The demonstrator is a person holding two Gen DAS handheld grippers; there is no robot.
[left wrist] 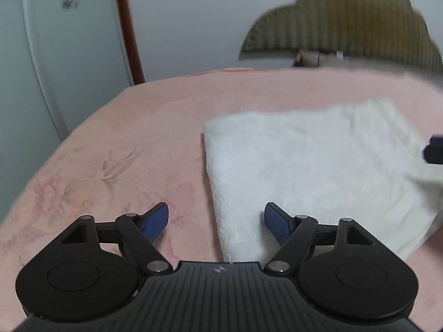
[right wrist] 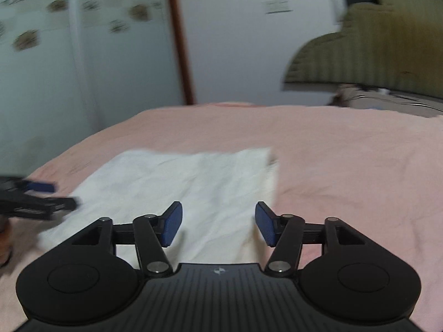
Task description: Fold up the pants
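The white pants (left wrist: 313, 166) lie folded into a flat rectangle on the pink bedspread (left wrist: 124, 138). My left gripper (left wrist: 216, 215) hovers open over the near left corner of the fold, its blue pads wide apart with nothing pressed between them. In the right wrist view the same folded pants (right wrist: 193, 182) lie ahead, and my right gripper (right wrist: 218, 218) stands open above their near right part, holding nothing. The left gripper (right wrist: 41, 193) shows blurred at the left edge of that view; the right gripper's tip (left wrist: 434, 149) peeks in at the right edge of the left wrist view.
An olive ribbed headboard cushion (left wrist: 340, 19) stands at the back right with bedding below it. A white wall with a brown wooden post (left wrist: 130, 27) and a pale patterned wardrobe (right wrist: 55, 41) bound the bed's far left. Pink bedspread (right wrist: 346, 166) stretches right of the pants.
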